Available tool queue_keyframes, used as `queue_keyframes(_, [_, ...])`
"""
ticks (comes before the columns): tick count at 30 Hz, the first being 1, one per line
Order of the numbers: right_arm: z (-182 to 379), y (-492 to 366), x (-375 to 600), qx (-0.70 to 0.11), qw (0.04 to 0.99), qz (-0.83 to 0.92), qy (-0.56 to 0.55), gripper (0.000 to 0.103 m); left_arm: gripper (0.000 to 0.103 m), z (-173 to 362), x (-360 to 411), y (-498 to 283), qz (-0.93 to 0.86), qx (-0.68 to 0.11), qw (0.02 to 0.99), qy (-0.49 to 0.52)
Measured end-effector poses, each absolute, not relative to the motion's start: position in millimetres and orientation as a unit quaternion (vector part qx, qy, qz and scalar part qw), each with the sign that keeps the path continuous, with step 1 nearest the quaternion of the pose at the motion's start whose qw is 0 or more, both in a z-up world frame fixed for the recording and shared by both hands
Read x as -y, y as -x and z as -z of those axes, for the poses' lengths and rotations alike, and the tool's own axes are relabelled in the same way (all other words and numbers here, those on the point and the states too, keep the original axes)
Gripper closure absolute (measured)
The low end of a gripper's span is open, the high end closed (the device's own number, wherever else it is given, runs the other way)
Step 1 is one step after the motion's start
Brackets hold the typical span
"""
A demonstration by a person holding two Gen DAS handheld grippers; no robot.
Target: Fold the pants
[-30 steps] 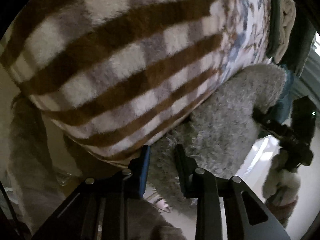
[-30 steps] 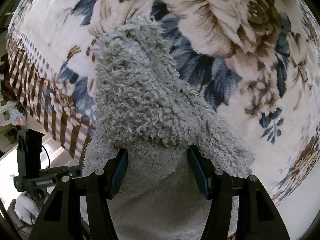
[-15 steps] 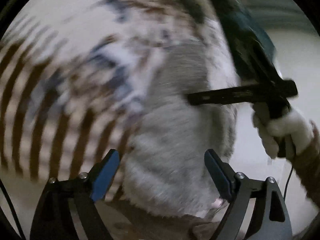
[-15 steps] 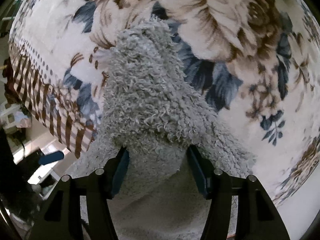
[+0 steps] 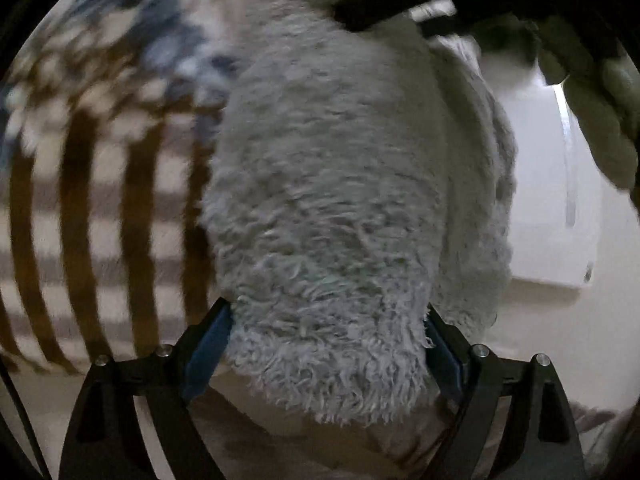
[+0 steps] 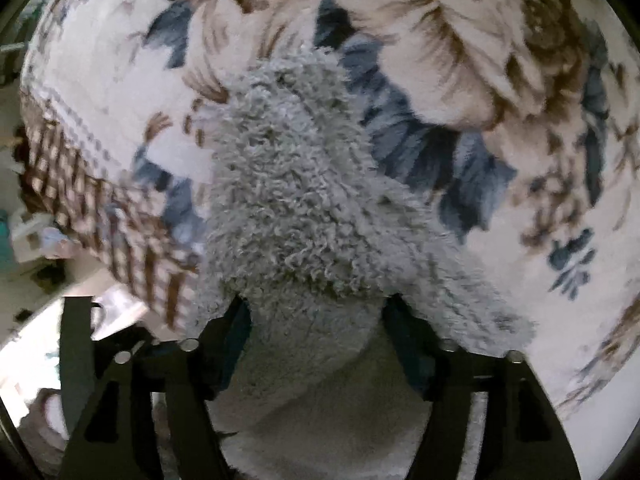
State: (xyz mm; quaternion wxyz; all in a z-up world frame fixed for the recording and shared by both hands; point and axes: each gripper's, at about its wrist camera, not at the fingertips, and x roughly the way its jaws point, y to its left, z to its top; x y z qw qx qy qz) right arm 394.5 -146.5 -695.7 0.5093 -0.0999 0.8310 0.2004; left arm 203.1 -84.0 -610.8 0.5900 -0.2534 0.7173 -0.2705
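- Pants: grey fleece, draped over the bed edge.
- Right gripper jaws pinching fabric.
- Left gripper jaws spread around a bunch; close before lifting.
- Lift both level, keep fold edges aligned.

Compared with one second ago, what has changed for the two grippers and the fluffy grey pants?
The left gripper let go of its narrow pinch, opened wide and swung to face the fluffy grey pants; a thick bunch now sits between its fingers. The right gripper kept its place, pants between its fingers, over the floral fleece blanket.
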Motion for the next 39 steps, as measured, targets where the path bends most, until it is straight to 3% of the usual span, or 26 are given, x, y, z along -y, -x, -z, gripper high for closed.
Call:
queue_keyframes(6, [641,-398,187,-0.798,0.553,-0.238,-0.036,0.013,0.004,566,22,-200,0.196,-0.667,0.647,0.314])
queue_keyframes(12, [592,-356,329,-0.731,0.652,-0.125,-0.158,0.013,0.003,518,13,-250,0.157,-0.631,0.694,0.308])
queue_keyframes(17, [620,-303,426,-0.724,0.643,-0.028,-0.249,0.013,0.003,543,66,-332,0.172,-0.647,0.701,0.245])
queue_keyframes(22, [668,-279,439,-0.712,0.624,-0.052,-0.318,0.013,0.003,597,111,-396,0.183,-0.693,0.672,0.187])
queue_keyframes(23, [672,-279,435,-0.706,0.631,-0.059,-0.315,0.015,0.003,606,116,-401,0.176,-0.703,0.668,0.169])
queue_keyframes(25, [676,-282,428,-0.696,0.66,-0.053,-0.278,0.057,0.007,617,118,-405,0.168,-0.709,0.666,0.158])
queue_keyframes(26, [673,-283,427,-0.691,0.665,-0.053,-0.278,0.066,0.02,622,116,-405,0.165,-0.711,0.665,0.16])
queue_keyframes(27, [671,-285,427,-0.685,0.671,-0.049,-0.28,0.07,0.035,623,113,-403,0.166,-0.712,0.662,0.165])
queue_keyframes(30, [651,-293,425,-0.654,0.707,-0.038,-0.265,0.073,0.056,627,98,-397,0.17,-0.706,0.659,0.197])
queue_keyframes(34, [638,-304,434,-0.637,0.729,-0.01,-0.251,0.075,0.058,638,73,-396,0.158,-0.707,0.635,0.268])
queue_keyframes(36, [656,-312,437,-0.652,0.715,0.009,-0.25,0.082,0.058,651,64,-398,0.145,-0.711,0.618,0.303])
queue_keyframes(38, [677,-318,440,-0.681,0.686,0.0,-0.256,0.081,0.055,656,59,-401,0.135,-0.714,0.601,0.333])
queue_keyframes(39, [684,-319,442,-0.691,0.669,-0.009,-0.275,0.076,0.048,653,58,-401,0.137,-0.714,0.595,0.342])
